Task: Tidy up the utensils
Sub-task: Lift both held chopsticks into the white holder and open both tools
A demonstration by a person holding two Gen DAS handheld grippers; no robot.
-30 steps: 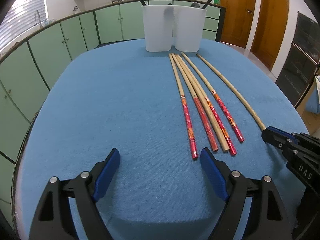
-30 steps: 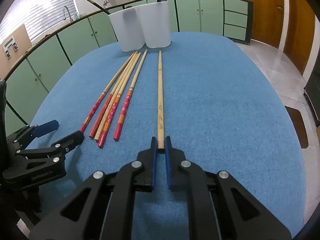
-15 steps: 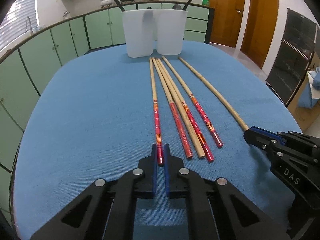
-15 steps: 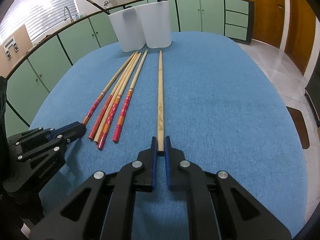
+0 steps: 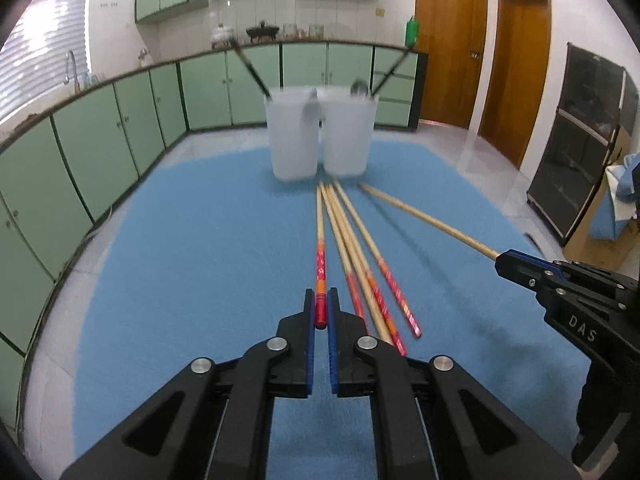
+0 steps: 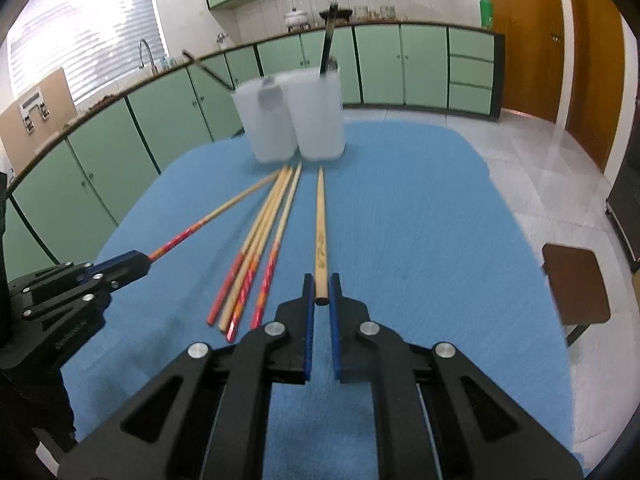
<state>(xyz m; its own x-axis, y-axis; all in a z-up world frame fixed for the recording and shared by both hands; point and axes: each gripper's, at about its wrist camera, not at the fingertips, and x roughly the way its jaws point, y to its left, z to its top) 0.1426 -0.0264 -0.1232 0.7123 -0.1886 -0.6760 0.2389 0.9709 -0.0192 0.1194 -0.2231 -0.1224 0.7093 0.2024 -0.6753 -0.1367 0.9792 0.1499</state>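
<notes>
Two chopsticks pinched — one in each of my grippers.
My left gripper (image 5: 320, 312) clamps the red-handled chopstick (image 5: 320, 256), my right gripper (image 6: 321, 292) the plain bamboo chopstick (image 6: 320, 224) — both point toward the white cups (image 5: 320, 136); four more chopsticks (image 6: 256, 256) lie before those cups.

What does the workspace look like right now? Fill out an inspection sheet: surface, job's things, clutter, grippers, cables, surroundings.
Surface: blue cloth covers the table.
Job's things: four chopsticks lie bunched on the cloth; two white holders stand side by side at the far end, dark-handled utensils leaning in them.
Clutter: nothing seen.
Grippers: left gripper shut on a red-ended chopstick; right gripper shut on a plain wooden chopstick. Each held at its near end.
Cables: nothing seen.
Surroundings: green cabinets, wooden doors, brown stool.
</notes>
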